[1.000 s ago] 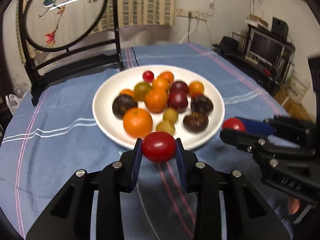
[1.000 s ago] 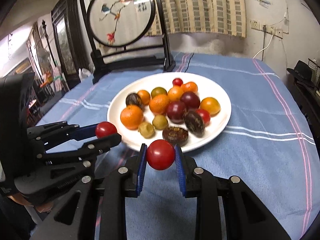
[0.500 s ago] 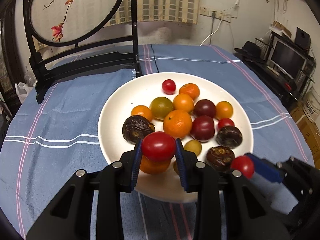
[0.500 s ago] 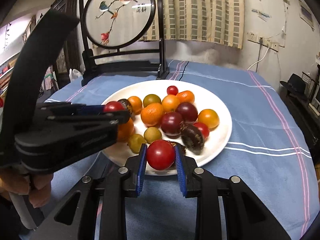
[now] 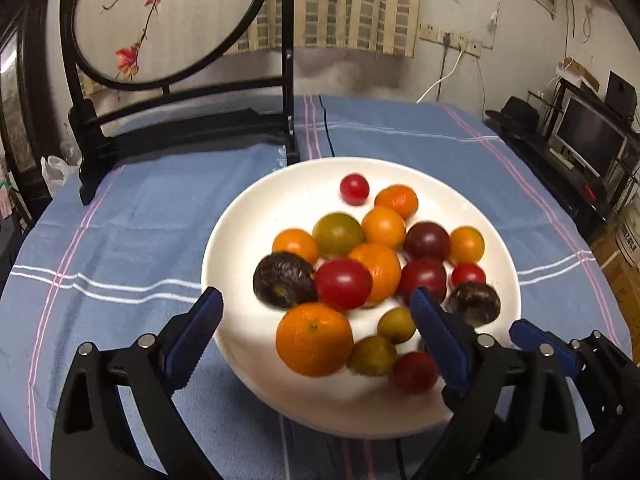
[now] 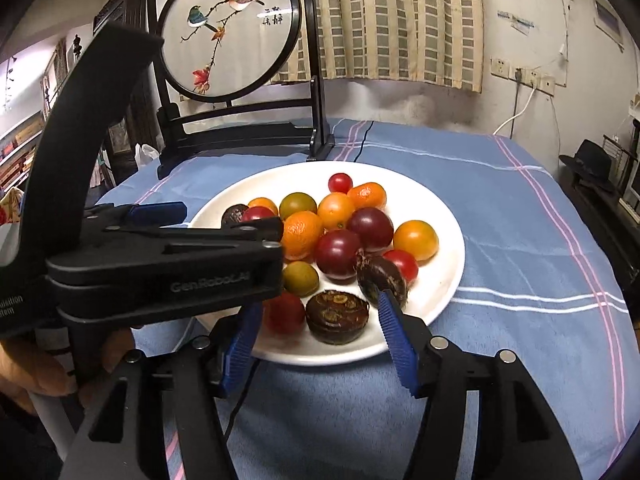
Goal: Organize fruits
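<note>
A white plate [image 5: 256,216] [image 6: 444,216] on the blue tablecloth holds several oranges, red tomatoes, dark plums and passion fruits. My left gripper [image 5: 316,324] is open over the plate's near edge; a red tomato [image 5: 343,283] lies free between its fingers among the fruit. My right gripper [image 6: 316,328] is open at the plate's near rim; a red tomato [image 6: 285,312] rests on the plate by its left finger, next to a dark passion fruit [image 6: 337,316]. The left gripper's body [image 6: 160,264] hides the plate's left side in the right wrist view.
A black-framed round embroidered screen [image 5: 172,20] [image 6: 232,28] stands on the table behind the plate. The blue striped tablecloth [image 5: 120,240] covers the round table. Shelves with a monitor [image 5: 588,140] stand off the table's right side.
Both grippers moved forward over the plate and opened. Each let go of its red tomato, and both tomatoes now lie on the plate.
</note>
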The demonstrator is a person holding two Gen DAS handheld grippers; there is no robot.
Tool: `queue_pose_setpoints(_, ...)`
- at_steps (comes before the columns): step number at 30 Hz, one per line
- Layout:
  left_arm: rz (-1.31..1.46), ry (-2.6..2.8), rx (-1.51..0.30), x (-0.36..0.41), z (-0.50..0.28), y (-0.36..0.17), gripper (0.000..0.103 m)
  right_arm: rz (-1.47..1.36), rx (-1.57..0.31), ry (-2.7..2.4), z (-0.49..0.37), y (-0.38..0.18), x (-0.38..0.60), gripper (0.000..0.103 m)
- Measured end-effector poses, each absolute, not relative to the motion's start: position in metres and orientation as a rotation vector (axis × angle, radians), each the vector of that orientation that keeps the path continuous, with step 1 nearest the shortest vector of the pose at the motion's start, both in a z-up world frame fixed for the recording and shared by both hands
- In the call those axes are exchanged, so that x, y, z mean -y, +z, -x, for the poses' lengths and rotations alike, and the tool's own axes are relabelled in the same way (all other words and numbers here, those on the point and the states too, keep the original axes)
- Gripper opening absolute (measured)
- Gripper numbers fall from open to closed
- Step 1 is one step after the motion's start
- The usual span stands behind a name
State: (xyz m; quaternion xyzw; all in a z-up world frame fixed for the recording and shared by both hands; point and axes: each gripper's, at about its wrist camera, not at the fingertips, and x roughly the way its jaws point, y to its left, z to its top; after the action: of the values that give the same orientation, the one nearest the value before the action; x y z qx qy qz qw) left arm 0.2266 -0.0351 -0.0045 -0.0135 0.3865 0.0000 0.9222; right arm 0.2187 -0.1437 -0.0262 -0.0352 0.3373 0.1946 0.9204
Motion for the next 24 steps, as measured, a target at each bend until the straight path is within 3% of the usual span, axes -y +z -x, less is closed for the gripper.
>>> queue_pose_setpoints(13, 0.059, 0.004, -0.78, 0.017, -0.19, 0.004, 0.093, 0.086, -0.701, 0.369, -0.203, -0.024, 0.146, 0.077)
queue_pose_setpoints(16, 0.07, 0.001, -0.775, 0.012, -0.178, 0.006, 0.095, 0.082, -0.69, 0.371, -0.196, -0.023, 0.147, 0.086)
queue_pose_setpoints(24, 0.068, -0.018, -0.798, 0.007, -0.151, 0.004, 0.097, 0.105, -0.663, 0.336, -0.181, -0.023, 0.151, 0.087)
